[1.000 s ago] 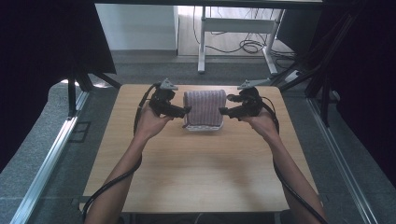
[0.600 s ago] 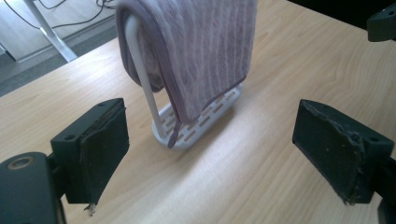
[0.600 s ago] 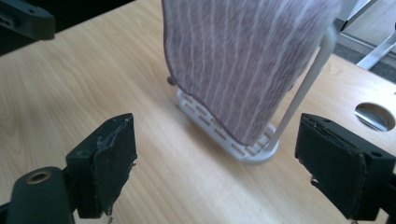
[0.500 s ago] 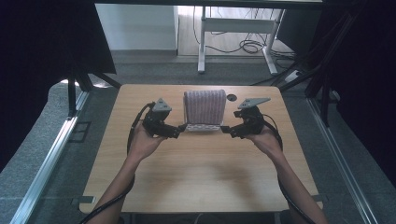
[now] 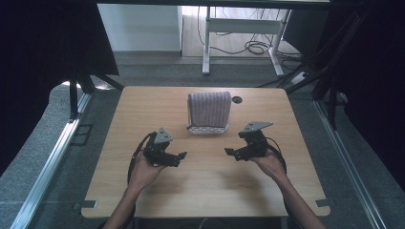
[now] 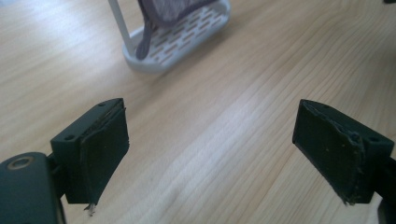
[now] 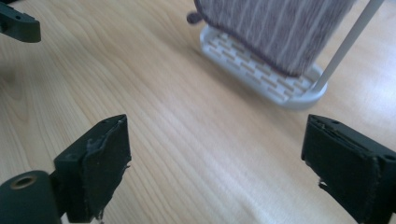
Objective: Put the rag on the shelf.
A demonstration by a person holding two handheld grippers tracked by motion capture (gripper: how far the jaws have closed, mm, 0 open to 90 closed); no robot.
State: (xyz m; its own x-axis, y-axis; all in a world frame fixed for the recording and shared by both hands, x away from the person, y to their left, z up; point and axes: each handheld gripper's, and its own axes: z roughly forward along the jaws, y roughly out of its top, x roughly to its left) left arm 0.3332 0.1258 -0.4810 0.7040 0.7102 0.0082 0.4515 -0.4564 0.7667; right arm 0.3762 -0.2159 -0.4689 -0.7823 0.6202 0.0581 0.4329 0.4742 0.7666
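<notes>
High view puts the striped cloth (image 5: 209, 109) hung over a white rack (image 5: 207, 128) at the far middle of the wooden table (image 5: 205, 191), the cloth draped down both sides of the rack's bar and ending just above the slotted base. Nothing grips or touches the cloth. Right gripper view shows the cloth (image 7: 275, 28) hanging in mauve and pale stripes over the slotted base (image 7: 261, 77), with a thin white upright at the far right edge. Left gripper view catches one lower corner of the cloth (image 6: 168, 11) and the oval base (image 6: 180, 39) beyond its own pads.

Nearer the person, the left gripper (image 5: 180, 159) is held above the table, to the left of and in front of the rack; its jaws stand wide apart with bare wood between them. The right gripper (image 5: 230, 152) sits opposite, right of and in front of the rack, jaws likewise spread wide and holding nothing. Both grippers point inward toward each other, well apart, each clear of the rack. A small dark hole (image 5: 237, 100) lies in the tabletop just right of the cloth
</notes>
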